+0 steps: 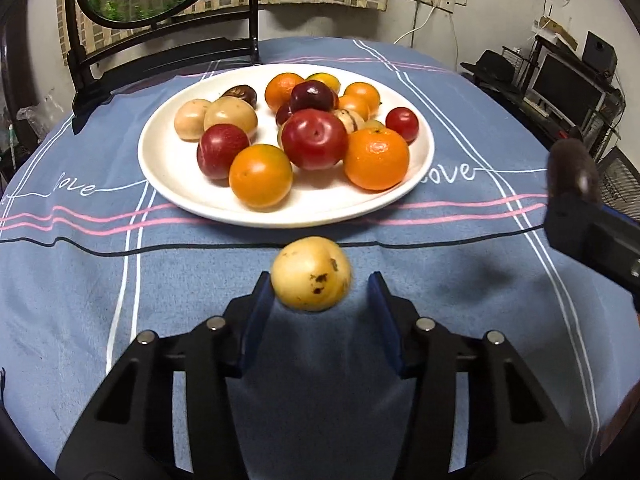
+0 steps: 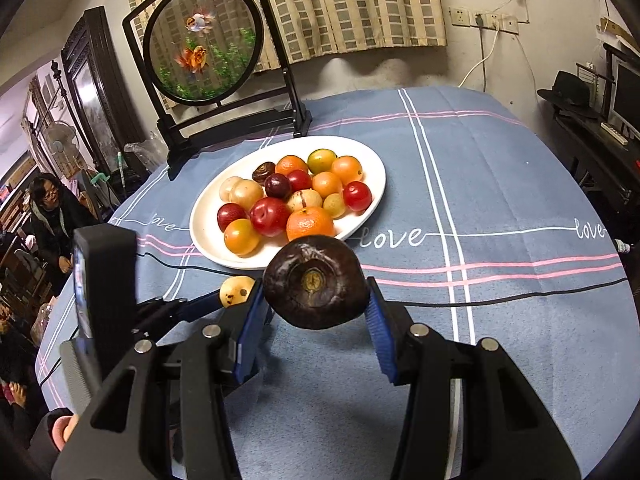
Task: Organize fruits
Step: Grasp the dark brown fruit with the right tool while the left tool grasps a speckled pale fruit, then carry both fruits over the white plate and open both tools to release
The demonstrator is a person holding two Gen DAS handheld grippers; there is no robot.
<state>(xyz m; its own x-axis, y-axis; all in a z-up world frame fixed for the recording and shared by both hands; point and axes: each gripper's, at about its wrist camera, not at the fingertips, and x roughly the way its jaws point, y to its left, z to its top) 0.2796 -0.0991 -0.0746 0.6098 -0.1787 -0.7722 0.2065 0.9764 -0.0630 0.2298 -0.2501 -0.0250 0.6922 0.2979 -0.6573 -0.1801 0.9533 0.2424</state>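
A white plate [image 1: 168, 184] on the blue tablecloth holds several fruits: oranges, red plums, pale yellow ones, a dark one. It also shows in the right wrist view [image 2: 372, 184]. My left gripper [image 1: 316, 284] has a pale yellow spotted fruit [image 1: 311, 274] between its fingertips; its left pad touches the fruit and a gap shows at the right pad. The fruit shows in the right wrist view [image 2: 237, 291] too. My right gripper [image 2: 316, 292] is shut on a dark brown round fruit [image 2: 316, 282], held above the cloth in front of the plate. It appears at the right edge of the left wrist view [image 1: 572, 168].
A black-framed round goldfish screen [image 2: 202, 50] stands behind the plate. A thin black cable [image 1: 440, 240] runs across the cloth in front of the plate. A person [image 2: 52, 208] sits at the left. A desk with monitors [image 1: 568, 84] is at the right.
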